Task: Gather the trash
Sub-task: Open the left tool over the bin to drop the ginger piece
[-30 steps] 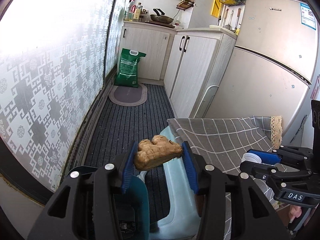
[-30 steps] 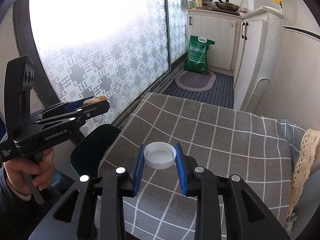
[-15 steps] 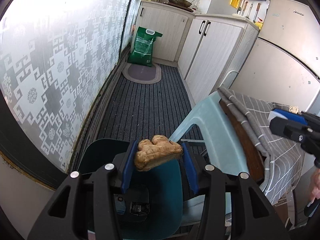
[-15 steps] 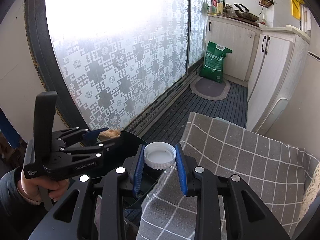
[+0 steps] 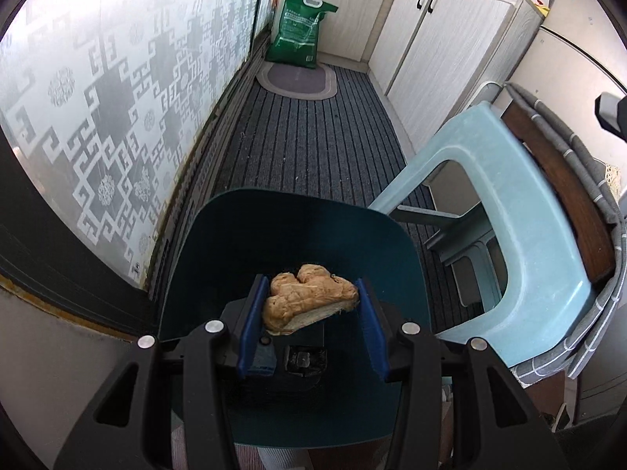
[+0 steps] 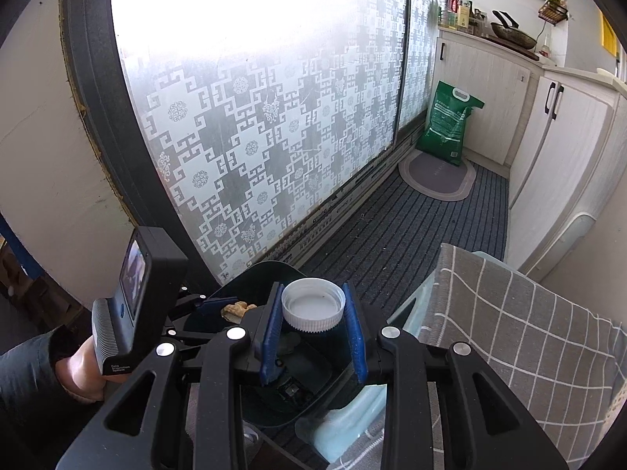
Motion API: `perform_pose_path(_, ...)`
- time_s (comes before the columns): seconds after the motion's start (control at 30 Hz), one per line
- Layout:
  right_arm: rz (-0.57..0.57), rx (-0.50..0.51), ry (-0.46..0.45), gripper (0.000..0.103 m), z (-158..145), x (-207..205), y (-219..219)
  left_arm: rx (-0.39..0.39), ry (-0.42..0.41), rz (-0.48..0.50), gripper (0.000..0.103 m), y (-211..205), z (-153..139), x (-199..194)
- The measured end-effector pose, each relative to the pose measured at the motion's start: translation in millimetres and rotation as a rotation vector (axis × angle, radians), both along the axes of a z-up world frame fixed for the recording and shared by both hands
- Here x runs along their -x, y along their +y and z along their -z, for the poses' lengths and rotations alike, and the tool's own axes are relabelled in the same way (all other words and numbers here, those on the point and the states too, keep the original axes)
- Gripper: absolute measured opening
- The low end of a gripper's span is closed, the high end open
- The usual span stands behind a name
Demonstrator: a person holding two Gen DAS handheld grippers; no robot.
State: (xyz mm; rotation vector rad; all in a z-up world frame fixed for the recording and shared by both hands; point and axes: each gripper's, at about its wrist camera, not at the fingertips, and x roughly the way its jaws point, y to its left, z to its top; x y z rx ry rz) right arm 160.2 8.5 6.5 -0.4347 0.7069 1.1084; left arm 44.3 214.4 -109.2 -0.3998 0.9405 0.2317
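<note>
The left gripper (image 5: 309,327) is clamped partway closed on a knobbly tan piece of ginger (image 5: 307,301), its blue pads pressing both ends. In the left wrist view the ginger hangs in the lower centre of the frame, directly over the open mouth of a dark teal bin (image 5: 290,258). At the bottom of the bin, just below the ginger, lie a few dark scraps and a small bluish object; what they are is too dim to tell.

The right gripper (image 6: 313,323) is closed to a narrow gap on a white plastic bottle cap (image 6: 313,303), hollow side up, pinched by its ribbed edge. In the right wrist view the cap sits at lower centre, over the same bin (image 6: 282,391), whose rim is largely covered by the gripper body. A small dark item and a pale lump show inside it, both unclear.

To the lower left of that view a hand (image 6: 80,372) in a dark sleeve grips the left gripper's handle, mostly hidden behind it.

To the right of the bin stands a pale blue plastic stool (image 5: 505,235), with a grey checked cloth (image 6: 521,333) draped over a surface at the right edge, cut off by the frame. Farther up, a green sack (image 5: 301,31) leans against white cabinets (image 5: 439,35), an oval mat (image 5: 298,80) before it.
</note>
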Motion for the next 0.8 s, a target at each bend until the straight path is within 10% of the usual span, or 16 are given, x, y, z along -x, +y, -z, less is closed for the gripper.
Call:
perform_pose_path(0.53, -0.033, 0.101, 0.031, 0.030, 28.5, 10.0, 43.9, -0.019, 0.147, 0.088, 0.051, -4.0, 40.9, 6.0)
perform_pose_path(0.8, -0.026, 0.193, 0.057, 0.030, 62.5, 6.8, 58.3, -0.019, 0.080, 0.045, 0.031, 9.4, 26.7, 17.9)
